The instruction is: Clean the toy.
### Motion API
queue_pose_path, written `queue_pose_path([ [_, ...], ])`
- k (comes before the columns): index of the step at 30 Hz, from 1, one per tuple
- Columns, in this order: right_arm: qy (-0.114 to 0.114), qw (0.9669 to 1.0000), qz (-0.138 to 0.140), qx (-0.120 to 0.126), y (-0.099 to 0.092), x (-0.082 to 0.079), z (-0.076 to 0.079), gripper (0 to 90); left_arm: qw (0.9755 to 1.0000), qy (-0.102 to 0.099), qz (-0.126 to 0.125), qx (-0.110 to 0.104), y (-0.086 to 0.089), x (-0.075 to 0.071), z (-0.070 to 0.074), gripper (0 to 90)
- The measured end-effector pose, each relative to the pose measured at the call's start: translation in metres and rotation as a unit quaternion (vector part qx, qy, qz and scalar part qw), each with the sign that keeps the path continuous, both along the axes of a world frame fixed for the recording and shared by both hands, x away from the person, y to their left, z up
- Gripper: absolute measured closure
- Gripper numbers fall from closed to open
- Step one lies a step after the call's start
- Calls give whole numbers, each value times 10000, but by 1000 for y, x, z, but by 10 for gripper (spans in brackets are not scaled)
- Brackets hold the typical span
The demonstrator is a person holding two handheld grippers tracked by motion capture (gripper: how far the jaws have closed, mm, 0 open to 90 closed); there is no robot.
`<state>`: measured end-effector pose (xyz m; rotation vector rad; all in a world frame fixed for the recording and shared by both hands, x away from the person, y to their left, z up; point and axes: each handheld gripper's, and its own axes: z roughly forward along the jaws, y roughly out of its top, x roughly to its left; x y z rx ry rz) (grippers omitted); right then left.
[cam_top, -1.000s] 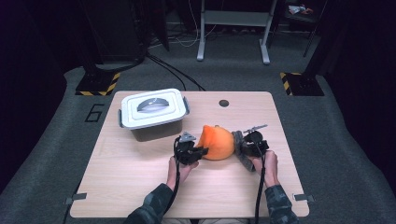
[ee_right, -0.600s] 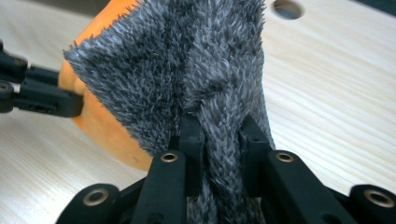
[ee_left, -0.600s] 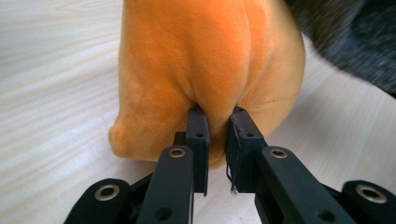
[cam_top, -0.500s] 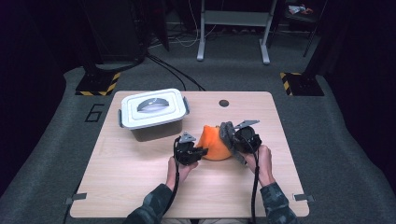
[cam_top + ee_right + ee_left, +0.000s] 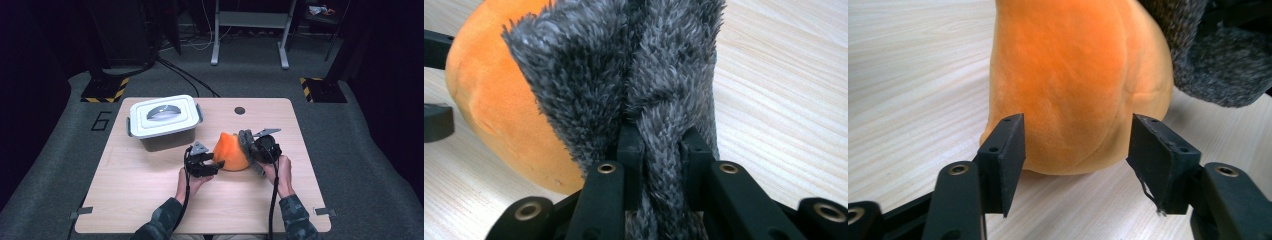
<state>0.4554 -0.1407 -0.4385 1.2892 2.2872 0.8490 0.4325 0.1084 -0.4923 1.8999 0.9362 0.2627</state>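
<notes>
An orange plush toy [image 5: 231,152] stands on the wooden table [image 5: 150,200], with a grey fuzzy part [image 5: 246,140] on its right side. My left gripper [image 5: 215,165] points at its left side. In the left gripper view its jaws have just been opening; the left gripper [image 5: 1078,150] is open, its pads flanking the orange plush [image 5: 1068,85] without pressing it. My right gripper [image 5: 659,150] is shut on the grey fuzzy fabric [image 5: 624,65], pinched tight between the jaws, with the orange body [image 5: 489,90] behind it on the left.
A grey box with a white lid [image 5: 162,117] sits at the back left of the table. A small dark round hole [image 5: 239,110] lies near the far edge. A metal stand's legs [image 5: 250,55] and cables are on the floor beyond.
The right gripper has moved up and left with the grey fabric, onto the plush's right side. The left gripper's jaws have opened off the orange plush; that hand stayed put.
</notes>
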Motion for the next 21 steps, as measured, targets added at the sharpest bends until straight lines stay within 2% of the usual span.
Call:
queue_pose_path([
  [1,10,10000,1,13,0,0,0,761,10000,-45,8,57,-3,0,-1,388],
  [2,27,10000,-25,26,-1,1,-1,761,9998,-124,-2,175,-6,-1,-1,448],
  [3,27,10000,-25,26,-1,1,-1,761,9992,-223,30,338,-9,-2,0,448],
  [4,9,10000,-16,10,-2,2,-1,761,9983,-322,27,475,-12,-2,1,497],
  [6,-18,10000,-16,19,-3,4,-2,761,9973,-417,53,607,-14,-2,0,597],
  [8,-33,9999,-26,118,-3,6,-1,760,9980,-328,62,535,-13,1,-1,734],
  [11,-89,9998,-53,151,-4,6,1,760,9993,-166,105,317,-11,3,0,786],
  [13,-113,9997,-58,189,-7,5,6,759,9999,1,90,128,-8,4,2,808],
  [14,-187,9995,-85,234,-9,2,13,759,9998,110,141,-28,-7,5,3,817],
  [17,-285,9993,-70,241,-7,-3,22,758,9990,303,189,-263,-3,4,7,821],
  [18,-384,9990,30,207,-3,-9,31,759,9984,366,215,-363,-2,3,9,821],
  [20,-412,9988,82,233,0,-12,34,758,9980,396,246,-431,-2,-1,13,821],
  [21,-388,9985,214,325,8,-16,39,758,9971,468,268,-534,-2,-2,14,820],
])
